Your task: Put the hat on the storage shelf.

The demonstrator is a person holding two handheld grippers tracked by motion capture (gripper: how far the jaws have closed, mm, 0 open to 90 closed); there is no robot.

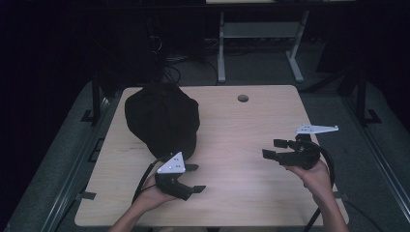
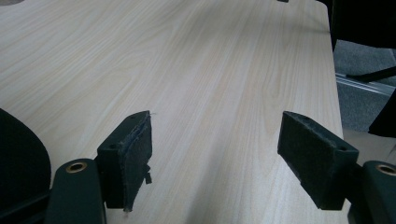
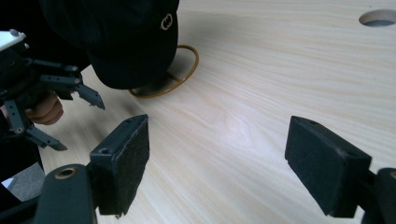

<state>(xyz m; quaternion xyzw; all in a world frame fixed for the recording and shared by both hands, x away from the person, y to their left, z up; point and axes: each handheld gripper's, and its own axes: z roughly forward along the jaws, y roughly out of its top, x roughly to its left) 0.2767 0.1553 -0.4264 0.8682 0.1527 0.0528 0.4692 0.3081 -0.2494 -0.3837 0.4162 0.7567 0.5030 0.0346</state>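
The left hand-held gripper (image 1: 195,178) hangs just above the pale wood-grain desk (image 1: 241,130), held from below by the person's left hand (image 1: 153,194), its 2 black jaws spread wide with nothing between them. In the left gripper view, bare desk shows between the padded jaws of the left hand-held gripper (image 2: 215,156), and a dark curved edge of fabric sits at that view's lower left.

Just behind this hand-held gripper, touching or nearly touching its grey three-cornered plate (image 1: 172,164) in the high view, lies a black fabric cap (image 1: 162,118), crown up on the desk. In the right gripper view the black fabric cap (image 3: 116,37) carries a small round gold emblem (image 3: 166,21), and a thin tan loop, perhaps a rubber band (image 3: 184,72), lies on the desk, partly under the cap's edge.

The right hand-held gripper (image 1: 275,149) is well apart from the cap, across the desk, held by the person's right hand (image 1: 316,176) with a black cable (image 1: 331,166) trailing back. Its jaws point toward the left hand-held gripper and stand wide apart, holding nothing; in the right gripper view only desk lies between the jaws of the right hand-held gripper (image 3: 217,161). A round cable hole (image 1: 243,98) sits in the desk beyond both, toward the far edge.
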